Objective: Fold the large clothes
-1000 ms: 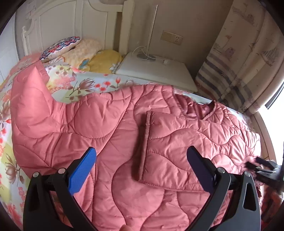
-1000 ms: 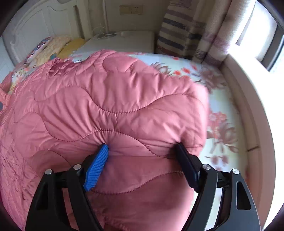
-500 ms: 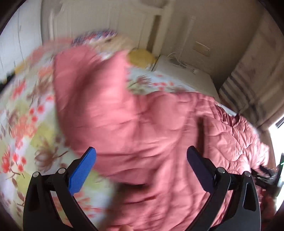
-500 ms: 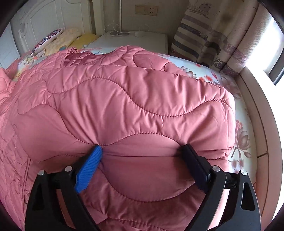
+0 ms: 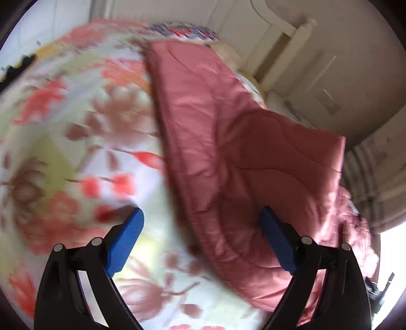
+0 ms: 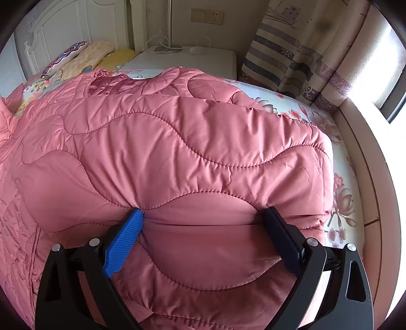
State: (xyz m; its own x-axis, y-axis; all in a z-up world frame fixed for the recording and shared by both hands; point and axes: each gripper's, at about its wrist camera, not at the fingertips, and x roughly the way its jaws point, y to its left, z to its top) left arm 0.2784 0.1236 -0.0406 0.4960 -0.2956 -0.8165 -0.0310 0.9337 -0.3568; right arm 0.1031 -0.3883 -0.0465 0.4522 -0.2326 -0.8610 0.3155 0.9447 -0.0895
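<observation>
Our right gripper (image 6: 203, 228), fingers spread, presses into a raised fold of the pink quilted coat (image 6: 177, 152). Our left gripper (image 5: 203, 233) hovers, fingers spread and empty, over the coat's sleeve. The coat lies across the floral bed (image 6: 340, 193), pillows (image 6: 83, 58) beyond.

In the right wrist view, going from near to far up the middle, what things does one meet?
hand-held gripper → pink quilted coat → white nightstand → wall socket
</observation>
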